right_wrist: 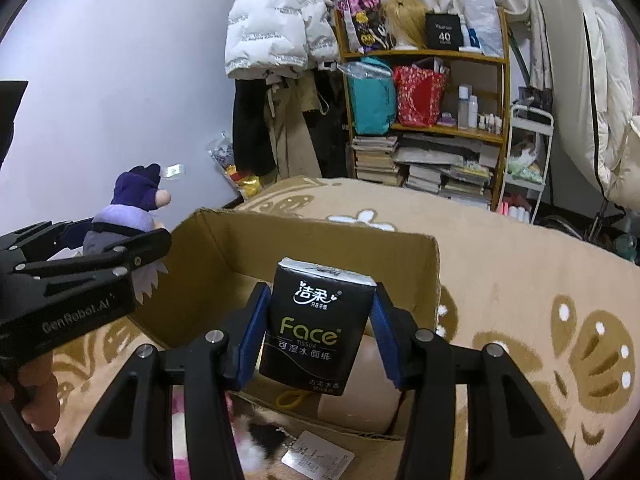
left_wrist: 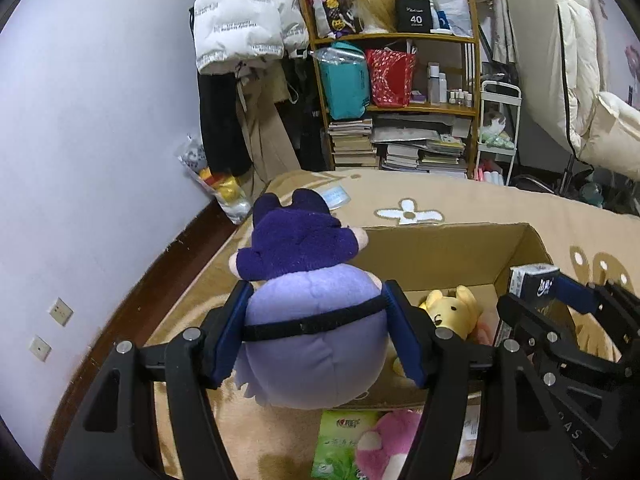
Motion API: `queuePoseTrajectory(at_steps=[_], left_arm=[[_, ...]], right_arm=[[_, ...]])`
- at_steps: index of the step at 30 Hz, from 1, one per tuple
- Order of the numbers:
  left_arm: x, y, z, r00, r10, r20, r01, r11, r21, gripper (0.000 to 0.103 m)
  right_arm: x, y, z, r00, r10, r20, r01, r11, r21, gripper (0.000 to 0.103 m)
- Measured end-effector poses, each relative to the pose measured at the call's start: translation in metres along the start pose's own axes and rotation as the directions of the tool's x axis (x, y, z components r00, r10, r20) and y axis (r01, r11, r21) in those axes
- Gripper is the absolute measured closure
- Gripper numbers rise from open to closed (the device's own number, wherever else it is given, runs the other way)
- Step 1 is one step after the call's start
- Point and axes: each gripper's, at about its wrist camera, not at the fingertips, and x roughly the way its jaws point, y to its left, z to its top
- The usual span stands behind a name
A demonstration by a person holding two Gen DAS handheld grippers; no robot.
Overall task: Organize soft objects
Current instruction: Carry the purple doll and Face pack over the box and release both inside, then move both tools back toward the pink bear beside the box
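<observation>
My left gripper (left_wrist: 320, 332) is shut on a purple plush doll (left_wrist: 312, 320) with dark purple hair, held above the left edge of an open cardboard box (left_wrist: 448, 248). A yellow plush bear (left_wrist: 452, 310) lies inside the box. My right gripper (right_wrist: 318, 328) is shut on a black tissue pack (right_wrist: 316, 324) over the box (right_wrist: 320, 248). The pack also shows in the left wrist view (left_wrist: 534, 278), at the box's right side. The doll shows in the right wrist view (right_wrist: 132, 208), at the left.
The box sits on a tan patterned blanket (left_wrist: 460, 200). A pink plush (left_wrist: 388, 444) and a green tissue pack (left_wrist: 340, 444) lie in front of the box. A wooden shelf (left_wrist: 400, 80), hanging coats (left_wrist: 240, 20) and a white cart (left_wrist: 498, 128) stand behind.
</observation>
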Motion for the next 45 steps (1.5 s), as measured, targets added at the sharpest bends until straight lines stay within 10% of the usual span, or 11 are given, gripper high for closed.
queuePoseTrajectory(at_steps=[14, 27, 45], left_arm=[[0.016, -0.008, -0.004, 1.0, 0.0, -0.031, 0.001, 0.999, 0.042, 0.018], [-0.002, 0.013, -0.009, 0.998, 0.026, -0.054, -0.026, 1.0, 0.016, 0.005], [-0.048, 0.051, -0.035, 0.986, 0.05, -0.156, -0.055, 0.998, -0.029, 0.002]], right_arm=[[0.017, -0.01, -0.008, 0.999, 0.028, -0.045, -0.026, 0.999, 0.039, 0.048], [-0.009, -0.003, -0.007, 0.998, 0.065, -0.001, -0.065, 0.998, 0.023, 0.0], [-0.048, 0.024, -0.029, 0.997, 0.058, -0.057, -0.058, 0.998, 0.004, 0.0]])
